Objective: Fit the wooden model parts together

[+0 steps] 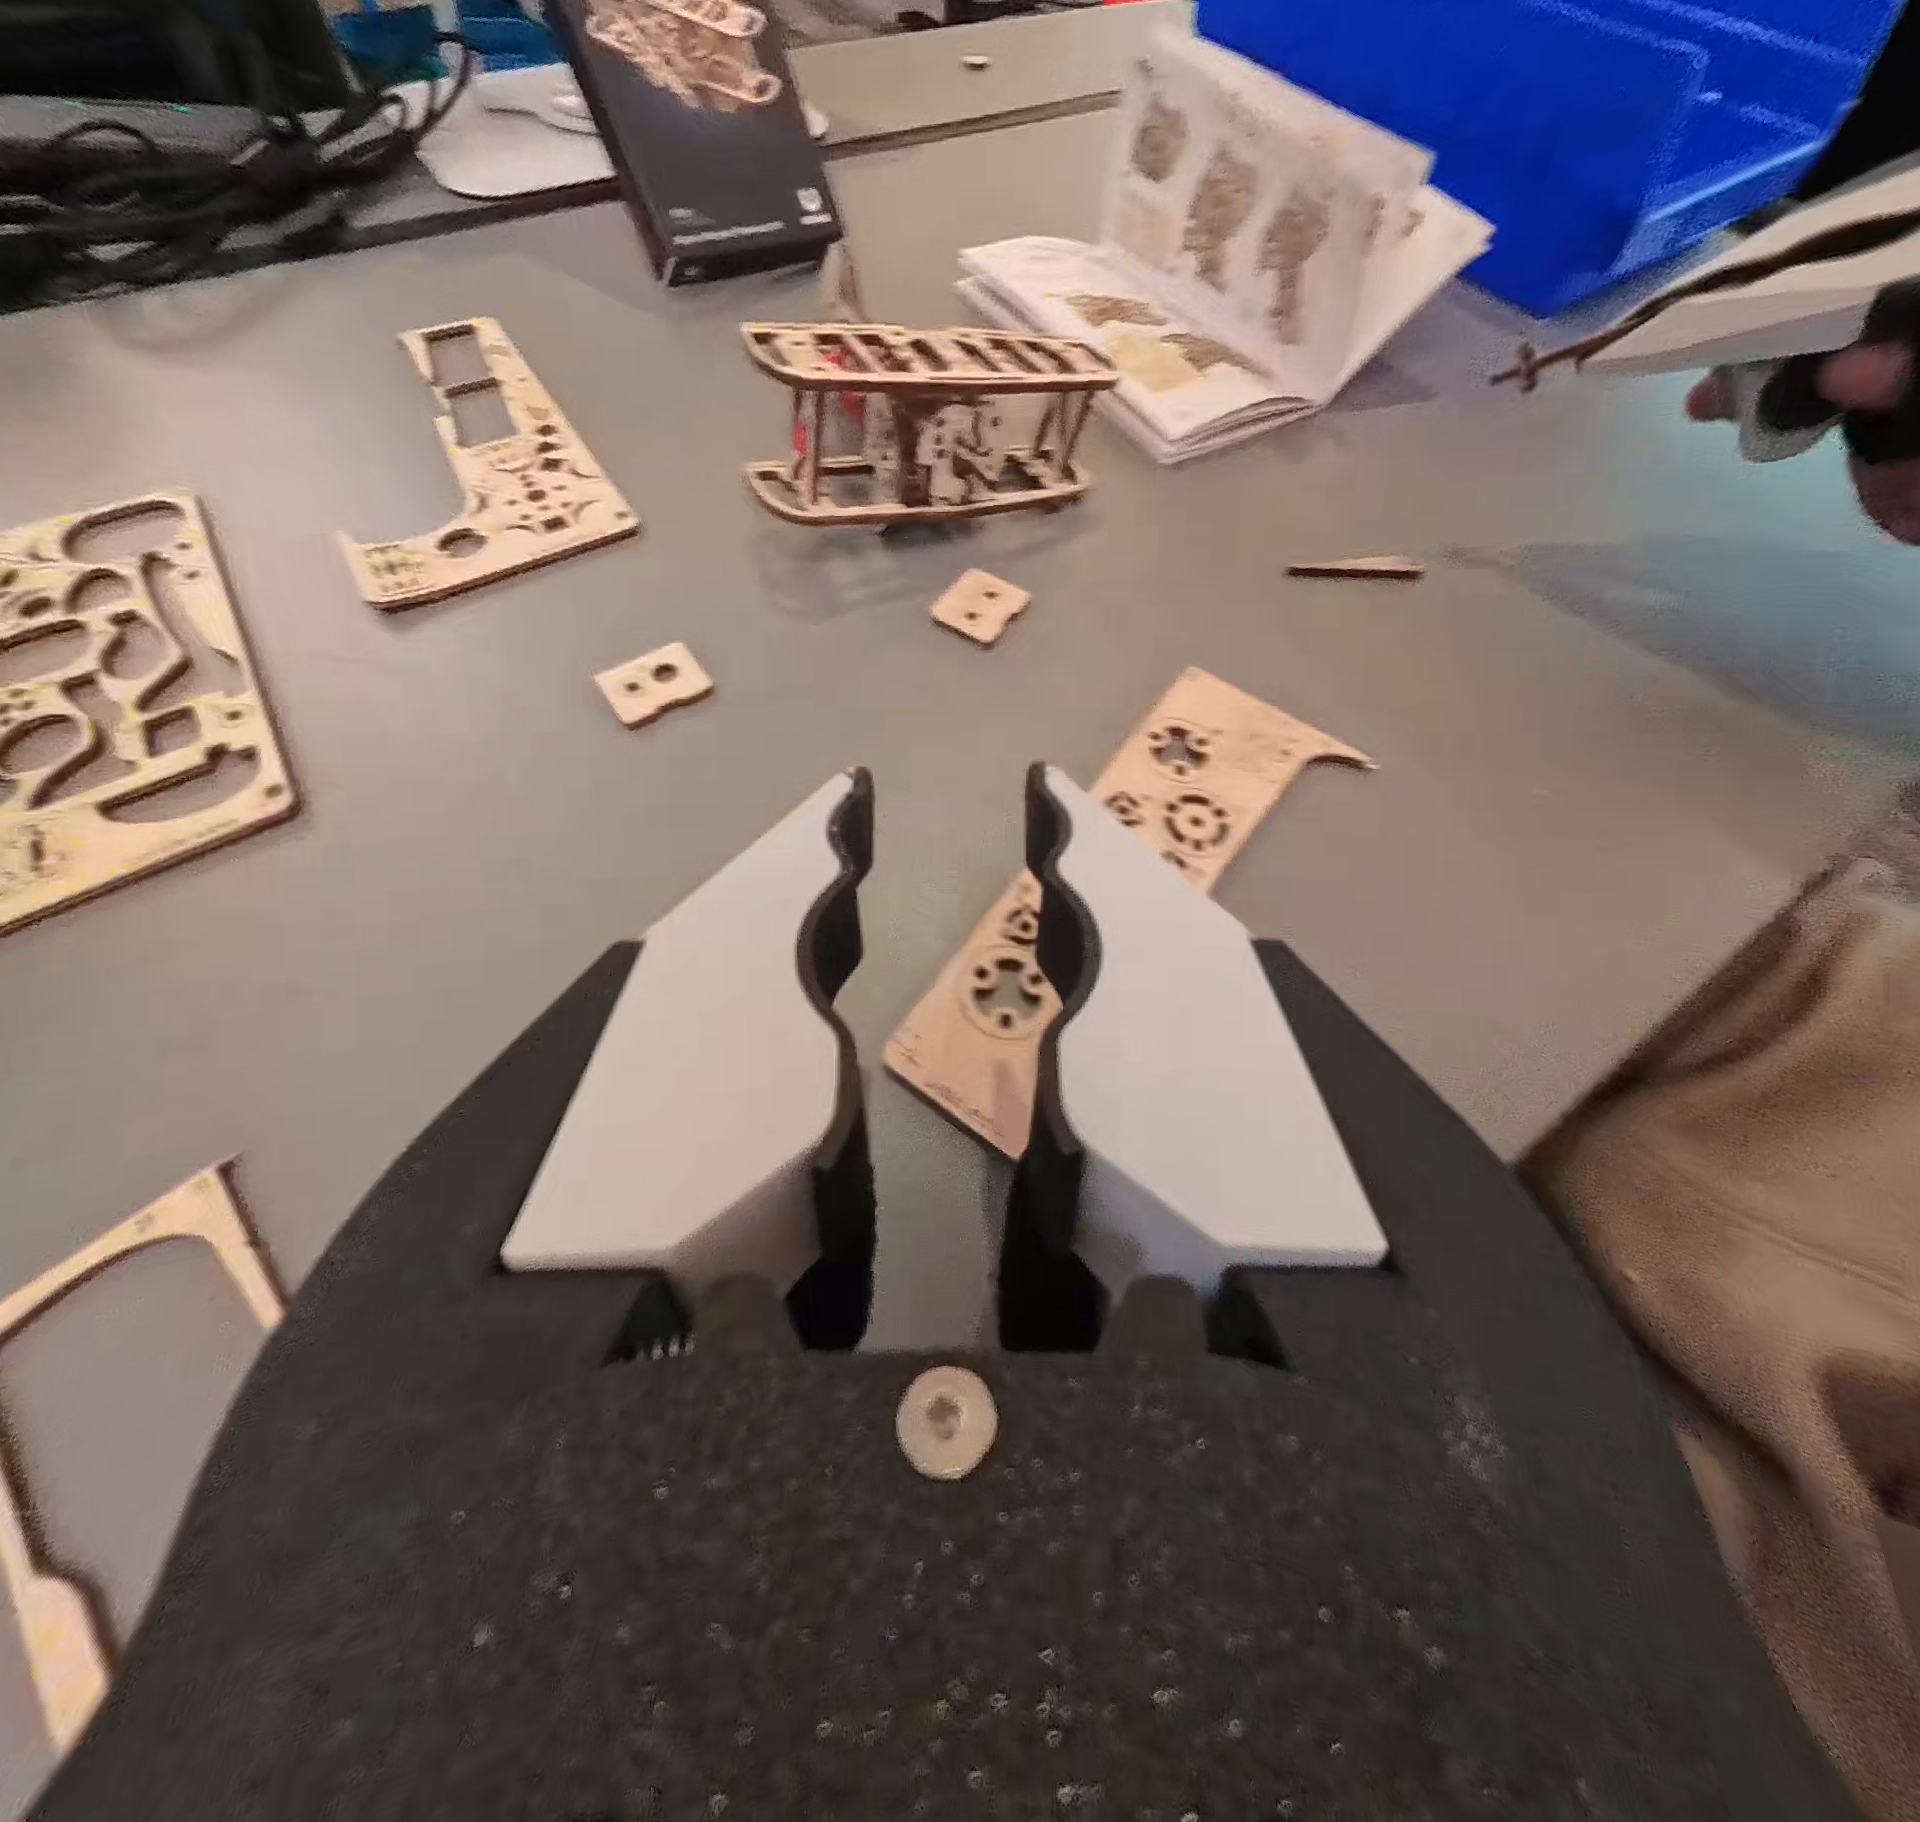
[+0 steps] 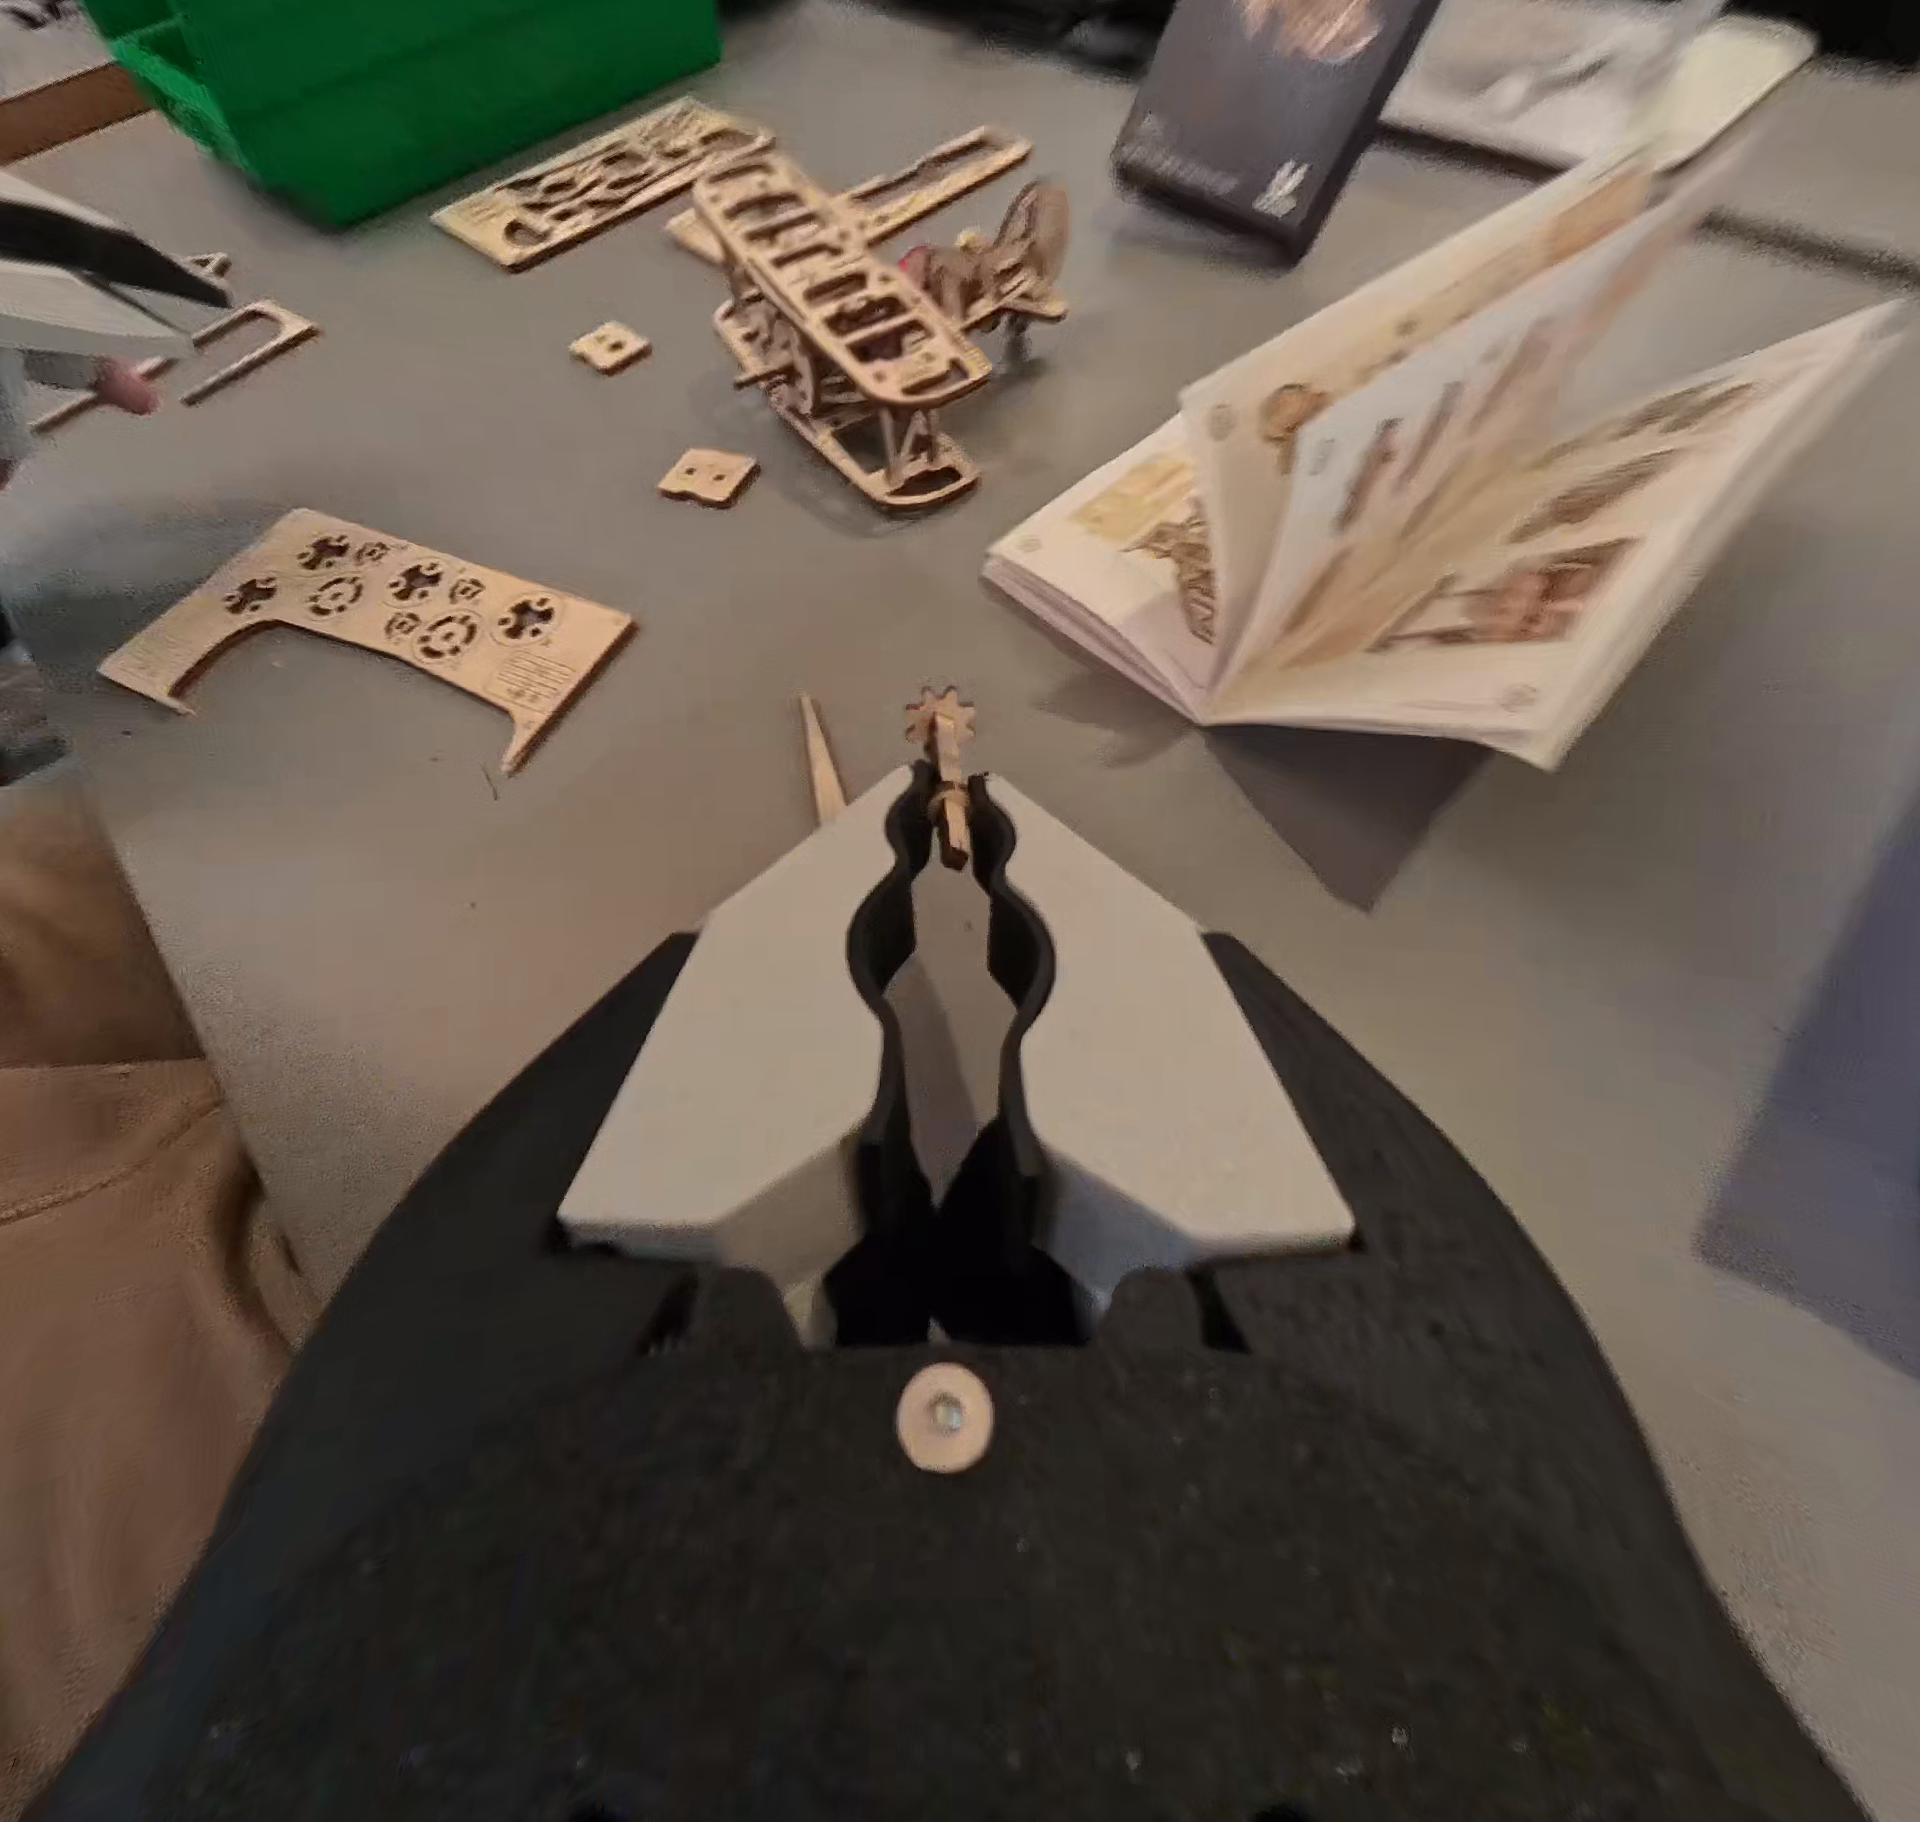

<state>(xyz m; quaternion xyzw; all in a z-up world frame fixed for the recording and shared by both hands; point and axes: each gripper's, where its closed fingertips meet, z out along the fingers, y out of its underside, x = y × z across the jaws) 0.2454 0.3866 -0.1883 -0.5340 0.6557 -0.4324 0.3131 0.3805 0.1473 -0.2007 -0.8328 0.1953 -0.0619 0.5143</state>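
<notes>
A part-built wooden biplane [image 1: 920, 427] stands in the middle of the grey table [image 1: 520, 941]; it also shows in the right wrist view [image 2: 852, 338]. My left gripper [image 1: 948, 785] is open and empty, held above a punched wooden sheet [image 1: 1132, 889]. My right gripper [image 2: 943, 785] is shut on a small wooden gear on a shaft [image 2: 940, 733], held above the table short of the plane. The right gripper also shows at the right edge of the left wrist view [image 1: 1766, 297], with the gear [image 1: 1527, 372] at its tip. Two small square wooden pieces [image 1: 652, 683] [image 1: 979, 606] lie near the plane.
An open instruction booklet [image 2: 1403, 546] lies right of the plane, a dark box [image 1: 686, 79] leans behind it. Punched sheets [image 1: 125, 692] [image 1: 488, 473] lie left. A thin wooden stick [image 2: 823, 759] lies by my right fingertips. A blue bin [image 1: 1538, 89] and a green bin [image 2: 395, 37] stand at the back. Spacing between my two grippers at the tips: around 30 cm. To the part-built wooden biplane [image 1: 920, 427]: left tips about 15 cm, right tips about 20 cm.
</notes>
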